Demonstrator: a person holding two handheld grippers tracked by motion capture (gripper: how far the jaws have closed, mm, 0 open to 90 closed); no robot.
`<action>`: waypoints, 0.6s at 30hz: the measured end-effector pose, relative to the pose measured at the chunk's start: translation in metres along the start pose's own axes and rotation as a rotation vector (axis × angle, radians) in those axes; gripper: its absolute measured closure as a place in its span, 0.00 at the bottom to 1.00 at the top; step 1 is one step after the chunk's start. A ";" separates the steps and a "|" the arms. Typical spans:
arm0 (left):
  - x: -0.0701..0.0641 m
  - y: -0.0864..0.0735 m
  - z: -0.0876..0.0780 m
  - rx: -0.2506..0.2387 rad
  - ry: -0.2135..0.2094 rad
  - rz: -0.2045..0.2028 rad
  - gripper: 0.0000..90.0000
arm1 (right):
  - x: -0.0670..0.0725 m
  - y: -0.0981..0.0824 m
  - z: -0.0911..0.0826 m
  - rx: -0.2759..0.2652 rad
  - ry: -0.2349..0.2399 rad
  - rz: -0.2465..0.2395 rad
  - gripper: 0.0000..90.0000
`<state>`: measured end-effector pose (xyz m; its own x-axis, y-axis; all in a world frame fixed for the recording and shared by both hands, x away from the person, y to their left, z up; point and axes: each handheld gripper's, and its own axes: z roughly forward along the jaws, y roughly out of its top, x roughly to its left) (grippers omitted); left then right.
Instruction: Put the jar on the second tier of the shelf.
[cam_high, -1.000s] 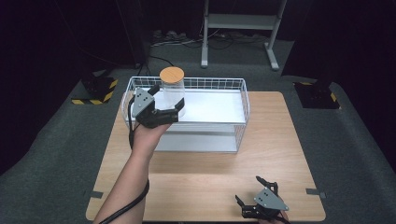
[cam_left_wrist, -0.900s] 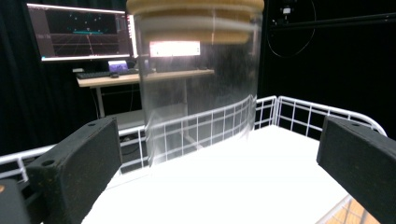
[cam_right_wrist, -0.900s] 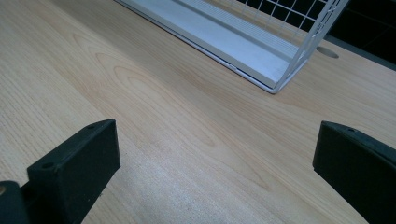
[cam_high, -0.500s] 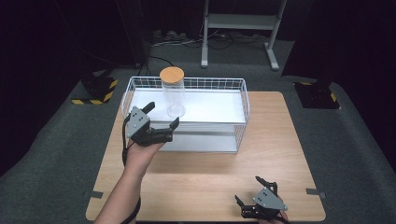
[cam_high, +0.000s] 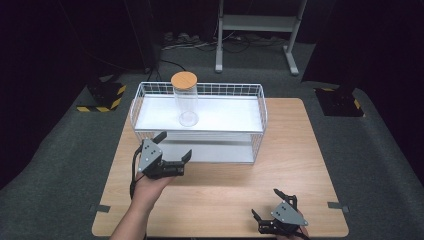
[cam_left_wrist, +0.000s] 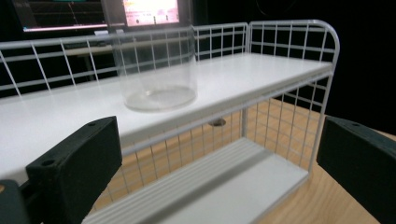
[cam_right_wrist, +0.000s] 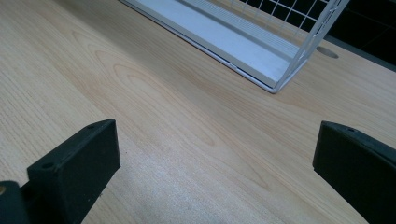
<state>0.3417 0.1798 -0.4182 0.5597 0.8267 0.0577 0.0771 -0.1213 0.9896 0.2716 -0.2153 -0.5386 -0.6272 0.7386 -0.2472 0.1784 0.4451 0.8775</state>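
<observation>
Left gripper withdrawn (jaws apart), one jar, one rack

Jar on rack's top shelf

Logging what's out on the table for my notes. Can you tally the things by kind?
Jar: 1
Wire rack: 1
Grippers: 2, left gripper and right gripper
Total: 4

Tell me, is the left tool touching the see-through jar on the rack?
Apart. In the high view the left tool sits open over the table, in front of the rack, while the jar stands alone on the top shelf.
</observation>
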 end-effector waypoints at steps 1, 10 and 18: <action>-0.001 -0.003 -0.001 0.004 -0.001 0.001 0.00 | 0.000 0.000 0.000 0.001 0.000 0.001 0.00; -0.011 -0.043 -0.013 0.051 -0.019 -0.032 0.00 | 0.000 0.000 0.000 0.003 -0.001 -0.002 0.00; -0.016 -0.079 -0.021 0.108 -0.020 -0.051 0.00 | 0.001 0.000 0.000 0.004 -0.002 -0.008 0.00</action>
<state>0.3091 0.1877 -0.4947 0.5693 0.8221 0.0043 0.1935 -0.1391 0.9712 0.2715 -0.2146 -0.5387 -0.6268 0.7363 -0.2549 0.1763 0.4527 0.8741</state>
